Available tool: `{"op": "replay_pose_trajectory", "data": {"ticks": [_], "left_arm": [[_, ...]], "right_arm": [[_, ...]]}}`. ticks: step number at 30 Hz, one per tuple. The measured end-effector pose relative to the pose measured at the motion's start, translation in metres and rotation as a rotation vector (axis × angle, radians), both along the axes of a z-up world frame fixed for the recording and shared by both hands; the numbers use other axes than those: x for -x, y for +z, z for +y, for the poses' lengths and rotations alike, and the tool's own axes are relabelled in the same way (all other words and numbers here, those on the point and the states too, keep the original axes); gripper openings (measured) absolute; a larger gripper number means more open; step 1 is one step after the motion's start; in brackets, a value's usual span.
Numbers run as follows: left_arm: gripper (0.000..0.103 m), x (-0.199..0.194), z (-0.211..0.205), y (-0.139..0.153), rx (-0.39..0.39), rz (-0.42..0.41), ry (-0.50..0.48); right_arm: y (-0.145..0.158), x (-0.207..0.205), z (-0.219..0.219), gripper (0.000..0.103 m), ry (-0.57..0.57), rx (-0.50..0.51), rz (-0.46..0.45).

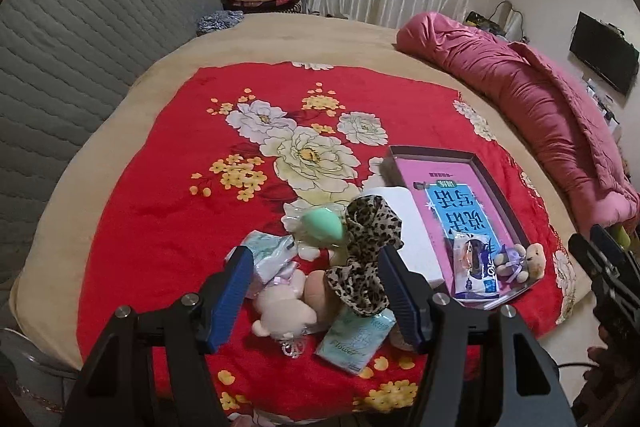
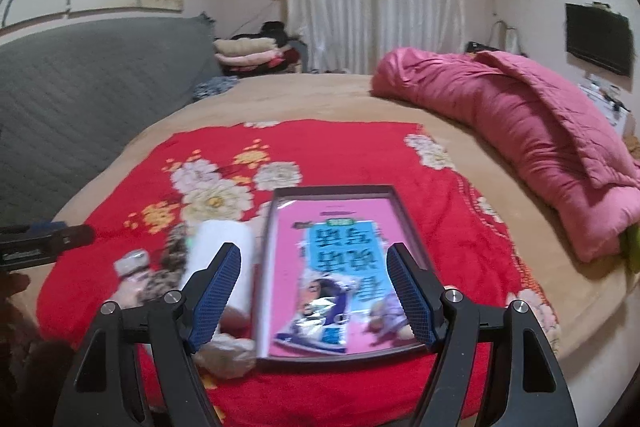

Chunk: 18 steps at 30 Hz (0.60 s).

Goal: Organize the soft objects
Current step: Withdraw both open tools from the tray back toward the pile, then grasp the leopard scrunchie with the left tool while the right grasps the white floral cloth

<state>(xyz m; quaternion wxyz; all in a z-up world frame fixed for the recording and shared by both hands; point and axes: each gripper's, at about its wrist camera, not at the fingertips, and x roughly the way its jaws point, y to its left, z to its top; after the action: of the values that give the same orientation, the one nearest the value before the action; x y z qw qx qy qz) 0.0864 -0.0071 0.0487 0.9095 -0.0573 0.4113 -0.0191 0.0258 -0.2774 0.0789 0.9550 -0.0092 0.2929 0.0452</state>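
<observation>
A: Where's the left gripper point(image 1: 316, 281) rn?
B: Low over the near edge of the red floral blanket point(image 1: 168, 195) on the bed, pointing fwd at the pile of soft stuff. Jaws wide, nothing in them.
A: What's betw. the fingers?
B: Leopard-print scrunchie point(image 1: 366, 251) draped over the heap, cream plush bear point(image 1: 282, 311) lying on its side under it, mint tissue pack point(image 1: 354, 341) at the front, touching the bear. Green makeup sponge point(image 1: 324, 229) further back, 2nd tissue pack point(image 1: 268, 255) just beside the left finger.
A: And the right gripper point(image 2: 316, 293)?
B: Also low, level, aimed at the pink box lid point(image 2: 394, 205) lying on the blanket. Jaws wide apart, empty. Pic's blurry tho.
A: Anything in the lid?
B: Foil sachet point(image 1: 478, 267) w/ a dark-haired figure printed on it, at the near end, and a small bear in purple point(image 1: 520, 259) right next to it, in the near corner. White foam block point(image 1: 412, 231) lies just beside the lid's left wall, betw. lid and pile.
A: Grippers close to each other?
B: Side by side, apart; each shows at the edge of the other's view.
</observation>
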Motion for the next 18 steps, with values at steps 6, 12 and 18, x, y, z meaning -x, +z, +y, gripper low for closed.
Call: {"op": "replay_pose_trajectory", "data": {"ticks": [6,12,18], "left_arm": [[0.064,0.005,0.007,-0.001,0.024,-0.002,0.006],[0.064,0.007,0.013,-0.01,0.043,0.018,0.002],[0.064,0.007,0.015,-0.026,0.05,0.052,0.001]], "right_arm": [[-0.003,0.009,0.028,0.077,0.086,-0.026,0.016],[-0.021,0.008,0.043,0.077,0.131,-0.025,0.072],[-0.044,0.009,0.056,0.077,0.179,0.001,0.121]]}}
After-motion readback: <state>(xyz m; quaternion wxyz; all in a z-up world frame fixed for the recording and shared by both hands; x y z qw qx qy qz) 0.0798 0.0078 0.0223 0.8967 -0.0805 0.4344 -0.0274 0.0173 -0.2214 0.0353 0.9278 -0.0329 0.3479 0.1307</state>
